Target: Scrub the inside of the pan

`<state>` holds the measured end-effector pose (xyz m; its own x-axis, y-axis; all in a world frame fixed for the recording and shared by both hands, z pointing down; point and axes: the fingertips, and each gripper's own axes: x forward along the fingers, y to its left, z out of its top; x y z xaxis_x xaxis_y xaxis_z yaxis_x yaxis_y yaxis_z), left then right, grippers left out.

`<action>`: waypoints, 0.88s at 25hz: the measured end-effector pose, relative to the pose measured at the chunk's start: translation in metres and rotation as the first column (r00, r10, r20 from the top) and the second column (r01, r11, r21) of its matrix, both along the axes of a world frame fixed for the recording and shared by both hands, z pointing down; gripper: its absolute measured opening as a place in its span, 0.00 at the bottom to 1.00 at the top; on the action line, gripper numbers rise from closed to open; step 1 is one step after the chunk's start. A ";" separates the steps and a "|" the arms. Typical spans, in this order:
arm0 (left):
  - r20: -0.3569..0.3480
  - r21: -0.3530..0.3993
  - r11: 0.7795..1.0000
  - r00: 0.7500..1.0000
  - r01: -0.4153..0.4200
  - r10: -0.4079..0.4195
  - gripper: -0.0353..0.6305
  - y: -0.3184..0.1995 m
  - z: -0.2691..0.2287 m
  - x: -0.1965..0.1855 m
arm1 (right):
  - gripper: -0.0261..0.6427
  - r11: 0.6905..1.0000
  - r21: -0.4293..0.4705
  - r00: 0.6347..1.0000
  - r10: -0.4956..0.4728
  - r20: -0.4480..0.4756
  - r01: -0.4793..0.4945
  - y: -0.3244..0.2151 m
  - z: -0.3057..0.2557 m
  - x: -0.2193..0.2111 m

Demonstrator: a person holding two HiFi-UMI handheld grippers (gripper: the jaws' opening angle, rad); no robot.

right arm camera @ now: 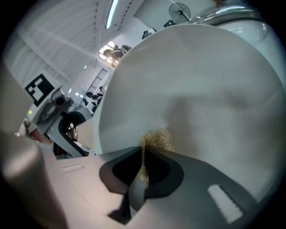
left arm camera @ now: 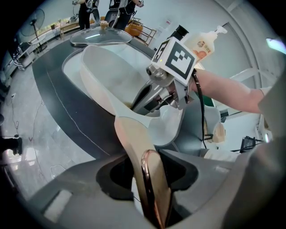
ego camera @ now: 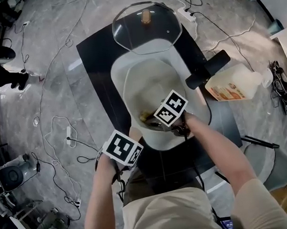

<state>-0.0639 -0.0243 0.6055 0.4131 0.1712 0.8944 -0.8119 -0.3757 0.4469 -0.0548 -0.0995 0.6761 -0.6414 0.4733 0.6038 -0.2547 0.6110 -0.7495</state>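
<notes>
A large recording lab or studio is shown, not a home kitchen. Around the jaws of the left gripper [left arm camera: 149, 163] and the right gripper [right arm camera: 142, 156], a grey polished stone-tile floor [ego camera: 54, 69] is seen strewn with loose cables [ego camera: 38, 98] and a white power strip [ego camera: 69, 134]. Grey-and-black machines [ego camera: 11, 175] are parked well left of the left jaws. Far beyond those jaws, standing people [left arm camera: 85, 11] and a black pedestal fan [left arm camera: 35, 22] are seen. Long ceiling strip lights [right arm camera: 114, 11] are seen above the right jaws. Kitchenware is staged on one dark glossy counter [ego camera: 93, 56]: a white deep pan [ego camera: 151, 86] at the jaws, a clear glass lid [ego camera: 146, 29] beyond them, and a straw-coloured scouring pad [right arm camera: 156, 139] between the right jaws.
</notes>
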 end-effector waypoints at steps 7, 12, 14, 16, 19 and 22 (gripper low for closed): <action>0.032 0.026 0.999 0.999 -0.028 0.028 0.31 0.001 0.001 -0.001 | 0.07 0.959 0.045 0.930 0.257 0.264 -0.278 -0.039 -0.055 -0.053; 0.074 0.045 0.994 0.993 -0.096 0.093 0.34 0.006 -0.001 -0.003 | 0.07 0.878 0.030 0.818 0.433 0.377 -0.478 -0.068 -0.097 -0.050; 0.075 0.061 0.994 0.993 -0.092 0.087 0.34 0.003 -0.006 -0.004 | 0.07 0.855 0.066 0.800 0.452 0.395 -0.515 -0.075 -0.108 -0.042; 0.090 0.088 0.990 0.991 -0.110 0.102 0.35 0.000 -0.011 -0.006 | 0.07 0.831 0.101 0.783 0.466 0.412 -0.547 -0.080 -0.120 -0.033; 0.142 0.152 0.975 0.980 -0.161 0.140 0.42 -0.004 -0.015 -0.011 | 0.07 0.793 0.140 0.757 0.489 0.435 -0.593 -0.087 -0.138 -0.018; 0.135 0.169 0.973 0.982 -0.157 0.135 0.45 -0.003 -0.019 -0.011 | 0.07 0.764 0.179 0.743 0.500 0.445 -0.621 -0.091 -0.153 -0.003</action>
<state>-0.0745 -0.0275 0.5864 0.2813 0.0554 0.9580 -0.7866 -0.5586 0.2632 -0.0578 -0.1903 0.5228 -0.9215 -0.2061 0.3291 -0.3808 0.6458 -0.6618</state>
